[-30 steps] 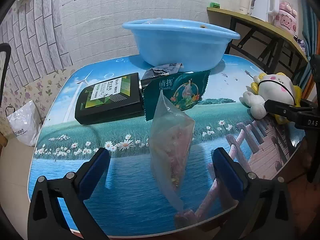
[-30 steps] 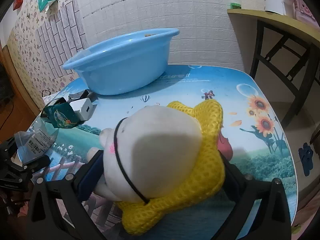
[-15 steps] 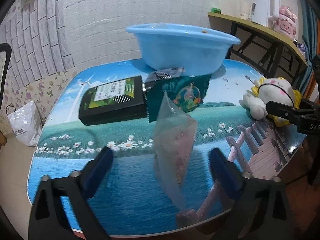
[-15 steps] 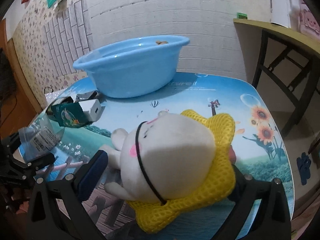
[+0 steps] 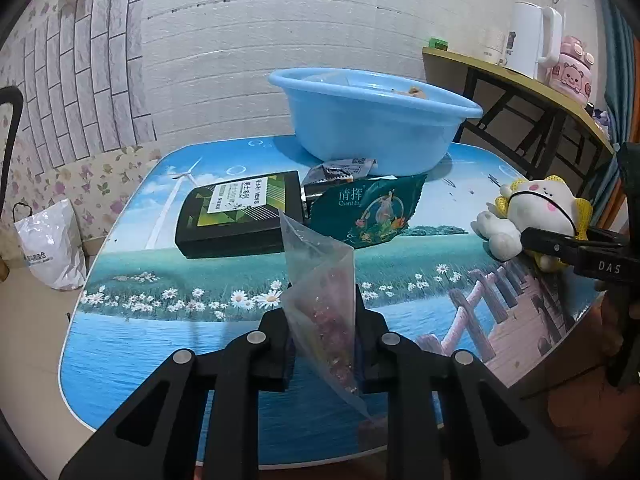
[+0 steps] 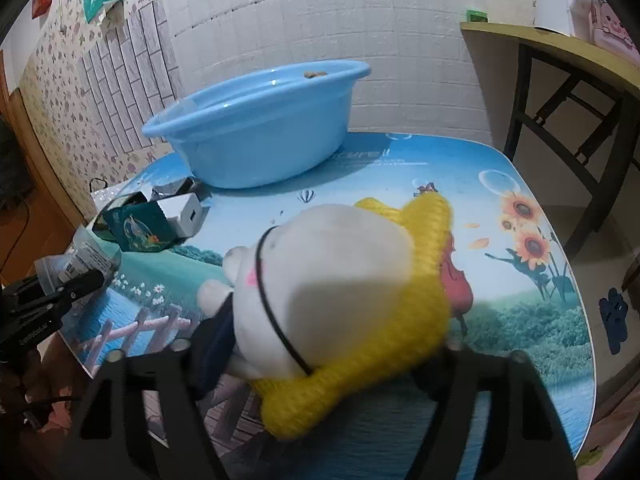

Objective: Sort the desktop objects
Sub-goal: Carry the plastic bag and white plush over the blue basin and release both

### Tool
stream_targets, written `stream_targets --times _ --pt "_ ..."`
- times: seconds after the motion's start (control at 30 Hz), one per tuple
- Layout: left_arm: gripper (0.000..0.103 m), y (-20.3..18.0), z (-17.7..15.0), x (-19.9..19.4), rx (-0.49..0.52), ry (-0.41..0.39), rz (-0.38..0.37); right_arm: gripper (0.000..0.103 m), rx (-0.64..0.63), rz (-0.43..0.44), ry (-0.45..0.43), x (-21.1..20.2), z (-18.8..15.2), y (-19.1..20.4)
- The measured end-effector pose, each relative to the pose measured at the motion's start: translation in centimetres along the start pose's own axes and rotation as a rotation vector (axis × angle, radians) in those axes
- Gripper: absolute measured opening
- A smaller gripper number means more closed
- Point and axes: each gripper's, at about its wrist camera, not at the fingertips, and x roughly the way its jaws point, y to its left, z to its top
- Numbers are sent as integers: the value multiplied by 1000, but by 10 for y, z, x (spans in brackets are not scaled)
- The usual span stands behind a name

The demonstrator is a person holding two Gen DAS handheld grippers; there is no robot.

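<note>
From the left wrist, the left gripper [image 5: 322, 334] is closing, jaws pinching the clear snack bag [image 5: 322, 292] upright above the table's [image 5: 132, 344] near edge; a slippery film corner could slide free when lifted. From the right wrist, the right gripper [image 6: 324, 356] is closing around the plush toy [image 6: 340, 292]; soft stuffing may squeeze out before the blue basin [image 6: 256, 136].

A clear plastic pouch [image 5: 324, 304] of pinkish bits stands on edge near the table's [image 5: 160, 344] front edge, pinched between the closing left tongs [image 5: 323, 336]. A white plush toy [image 6: 328, 280] with a yellow knitted back lies by the right edge, between the closing right tongs [image 6: 320, 344]. A black box [image 5: 240, 212], a green packet [image 5: 368, 212] and a silvery wrapper [image 5: 344, 168] lie mid-table before the blue basin [image 5: 372, 120] at the back edge.
</note>
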Motion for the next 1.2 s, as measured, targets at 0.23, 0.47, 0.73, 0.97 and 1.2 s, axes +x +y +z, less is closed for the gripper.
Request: stream_targets --times 0.23,0.47,0.73,0.97,1.2 --pt "20 -1 15 -19 12 -61 20 62 -11 9 -85 -21 9 4" --pt "20 -3 48 -35 -17 -131 3 62 -20 40 -162 -40 30 12" --pt "20 -17 100 -40 10 -240 -27 62 -38 78 -216 -43 59 23" --pt "20 -37 135 -29 53 -285 -60 62 -38 87 -255 -34 95 24" --pt "20 -50 153 -5 86 -259 -84 62 -43 105 -256 -17 123 21"
